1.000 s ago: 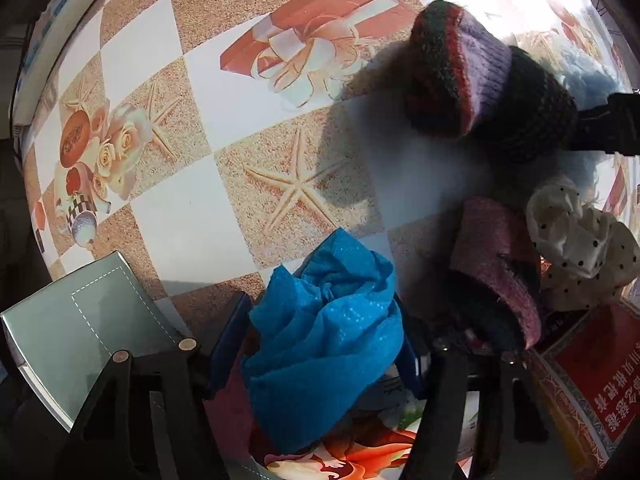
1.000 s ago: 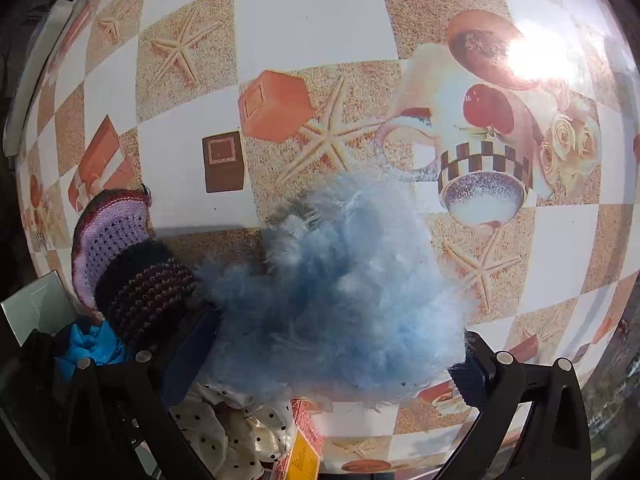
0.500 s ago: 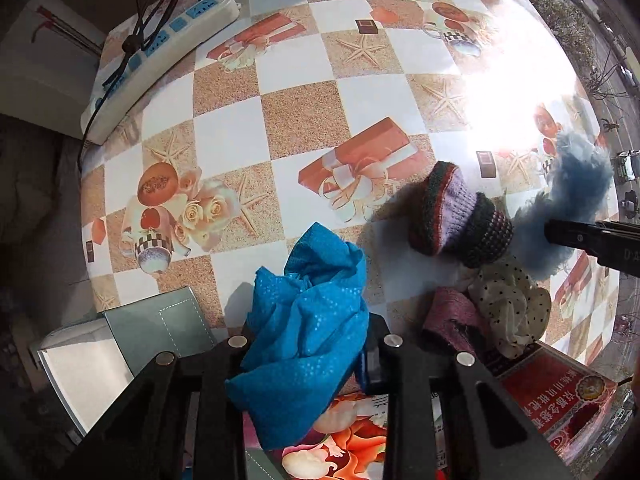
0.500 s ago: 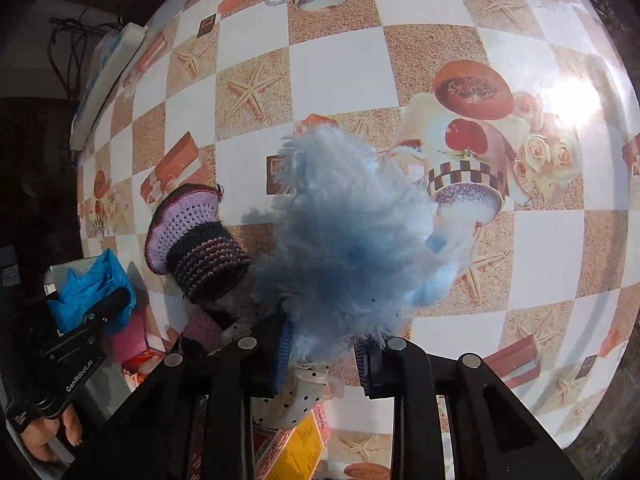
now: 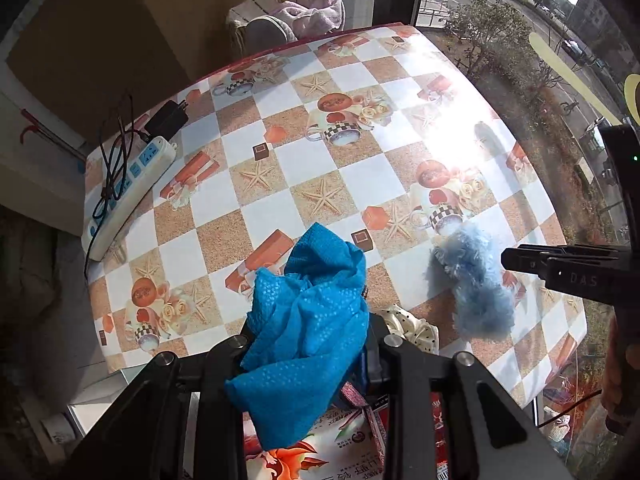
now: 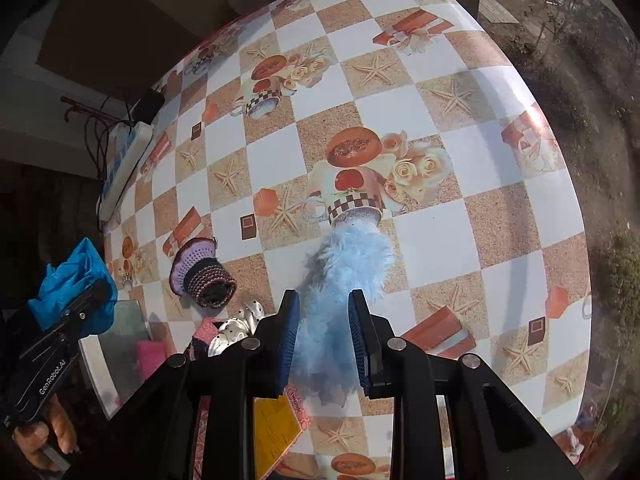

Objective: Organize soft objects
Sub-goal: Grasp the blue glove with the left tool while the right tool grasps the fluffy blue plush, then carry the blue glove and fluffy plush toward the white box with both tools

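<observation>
Soft things are split between my two hands. On the left, my left gripper has its fingers pinched in on the blue cloth. They stand only as far apart as the bunched fabric forces them, and the cloth bulges up above the tips and droops below them, lifted clear of the bench. The other camera shows the same bundle, the blue cloth wrapped around that gripper out beyond the bench's left edge.

Further right on the checked cover lies the knitted hat, purple and dark striped, on its side and touching nothing of mine. Just beside it toward me sit a cream polka-dot piece and a pink knitted piece, close together near the bench edge; I cannot tell whether they touch. A white power strip lies along the far left edge.

On the right, my right gripper has its fingers closed in on the fluffy light-blue piece, with a narrow gap filled by the fluff. The pads press its lower part, and the rest fans out ahead of the tips, hanging above the bench. From the left camera, that fluffy piece dangles at the end of the right gripper.
</observation>
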